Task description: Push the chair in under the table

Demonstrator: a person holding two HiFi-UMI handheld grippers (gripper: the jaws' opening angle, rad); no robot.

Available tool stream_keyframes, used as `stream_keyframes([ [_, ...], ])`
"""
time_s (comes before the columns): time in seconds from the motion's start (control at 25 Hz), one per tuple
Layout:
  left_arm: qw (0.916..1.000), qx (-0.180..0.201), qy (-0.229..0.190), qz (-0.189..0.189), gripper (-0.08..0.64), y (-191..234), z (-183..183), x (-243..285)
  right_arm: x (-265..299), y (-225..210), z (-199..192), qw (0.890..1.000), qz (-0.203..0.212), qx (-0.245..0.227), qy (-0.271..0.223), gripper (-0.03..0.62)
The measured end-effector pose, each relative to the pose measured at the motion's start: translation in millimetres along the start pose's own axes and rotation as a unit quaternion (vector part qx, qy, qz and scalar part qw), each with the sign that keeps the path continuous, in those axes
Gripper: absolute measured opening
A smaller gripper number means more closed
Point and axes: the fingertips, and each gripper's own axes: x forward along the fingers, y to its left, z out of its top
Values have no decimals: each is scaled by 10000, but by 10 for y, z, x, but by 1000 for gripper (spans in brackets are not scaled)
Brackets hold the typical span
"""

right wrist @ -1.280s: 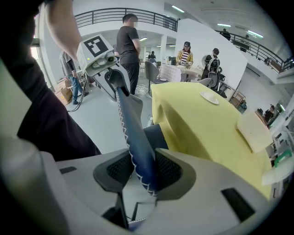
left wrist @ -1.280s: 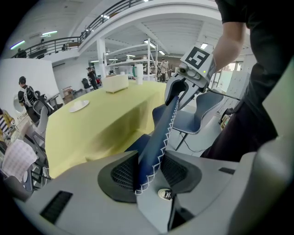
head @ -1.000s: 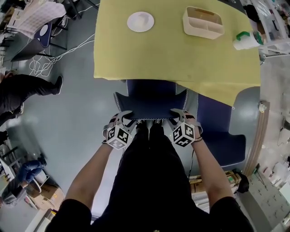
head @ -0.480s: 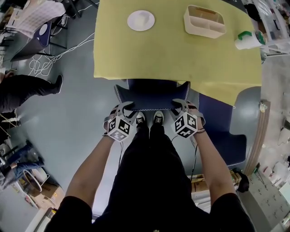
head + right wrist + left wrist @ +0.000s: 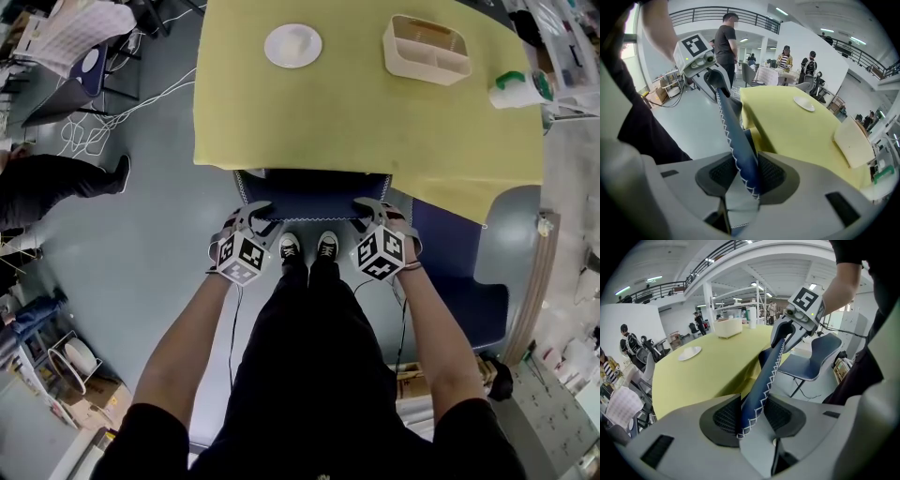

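A blue chair with white zigzag stitching (image 5: pixel 314 199) stands at the near edge of the table with the yellow cloth (image 5: pixel 356 117); its seat is hidden under the cloth. My left gripper (image 5: pixel 259 212) is shut on the left end of the chair back's top edge (image 5: pixel 757 394), which sits between the dark pads. At the right end, my right gripper (image 5: pixel 368 208) is shut on the same edge (image 5: pixel 740 157). Each gripper view shows the other gripper clamped further along the backrest: the right gripper (image 5: pixel 787 331) and the left gripper (image 5: pixel 711 77). My shoes stand just behind the chair.
On the table lie a white plate (image 5: pixel 292 45), a cream organiser box (image 5: pixel 427 47) and a cup with a green lid (image 5: pixel 517 89). A second blue chair (image 5: pixel 459 267) stands to the right. Cables (image 5: pixel 94 122) and a seated person (image 5: pixel 47 187) are at the left.
Both grippers and the chair back have moved toward the table; more of the chair is now under the yellow cloth. My feet have stepped after it.
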Motion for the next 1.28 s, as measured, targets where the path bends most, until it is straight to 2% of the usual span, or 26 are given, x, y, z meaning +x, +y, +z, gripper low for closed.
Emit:
stream_keyframes([
  [0.28, 10000, 49, -19, 15, 156, 180, 41, 43, 64, -139, 86, 10000, -19, -1, -9, 138],
  [0.68, 10000, 16, -25, 19, 160, 177, 25, 47, 78, -122, 79, 10000, 71, 34, 9, 143],
  [1.0, 9991, 20, 312, -275, 172, 131, -75, -4, -36, -17, 85, 9991, 355, 10, 244, 149],
  [1.12, 9994, -137, 229, -223, 173, 114, -144, -94, -173, 39, 123, 9990, 378, 22, 236, 146],
  [1.28, 9990, -434, -39, -96, 174, 114, -82, -247, -395, -43, 175, 9992, 139, 371, -39, 129],
])
